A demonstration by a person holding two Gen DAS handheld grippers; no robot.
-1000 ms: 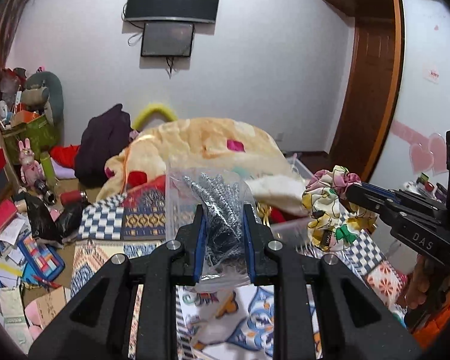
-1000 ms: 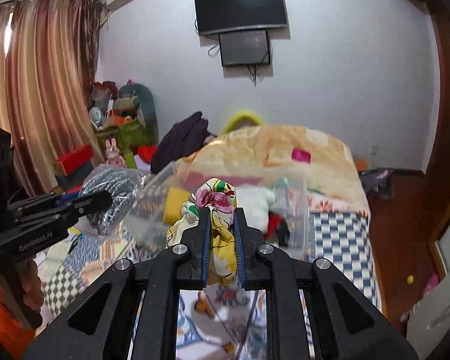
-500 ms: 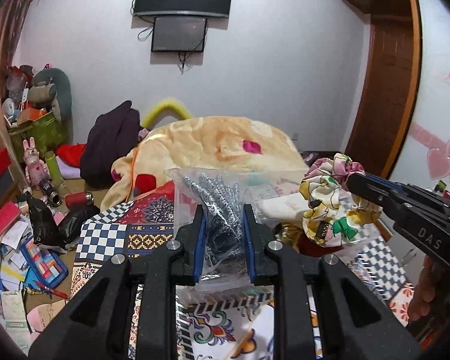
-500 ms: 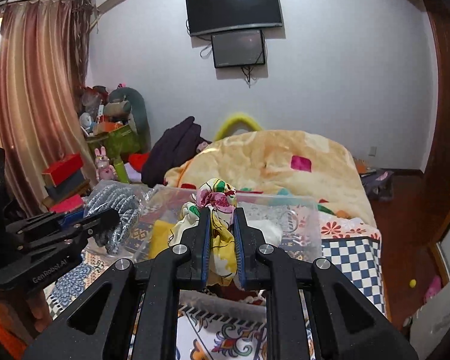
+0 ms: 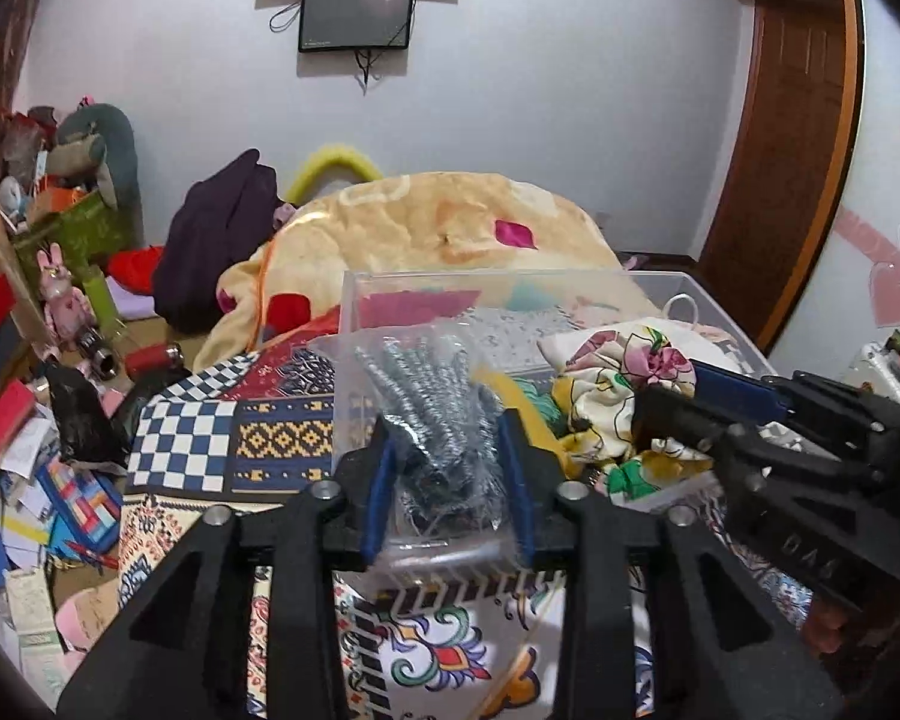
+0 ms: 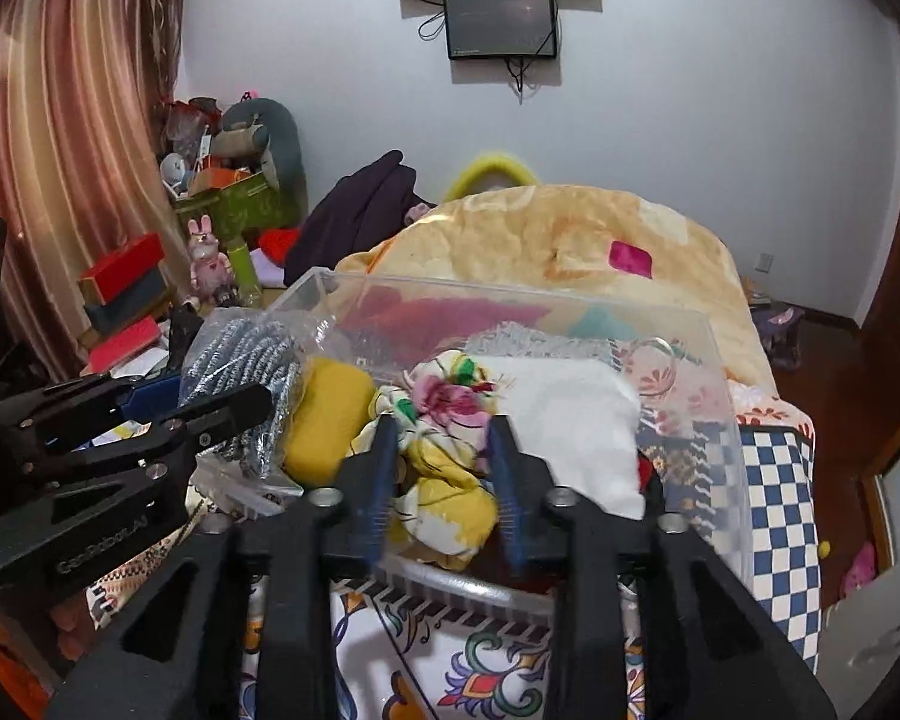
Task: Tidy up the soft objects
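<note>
While both pairs of jaws are opening over the clear plastic bin, each load sits loosely between its pads, no longer squeezed. The left gripper has the bag of silver coils between its jaws at the bin's near-left corner, toward nine o'clock of the bin. The right gripper stands part-open around the floral scrunchie, which rests inside the bin near six o'clock, beside a yellow sponge at its nine o'clock and a white cloth at its three o'clock.

Both things look light and yielding. The scrunchie is probably limp fabric that bunches anywhere, so a pinch across its gathered middle should do. The bag's film looks slippery and crinkly; taking it across the bundled coils seems safer than by loose plastic.

Whether the bag lies wholly inside the bin or hangs over its wall cannot be told. The bin's floor is hidden under its contents, and the bag's lower end is covered by the gripper.
</note>
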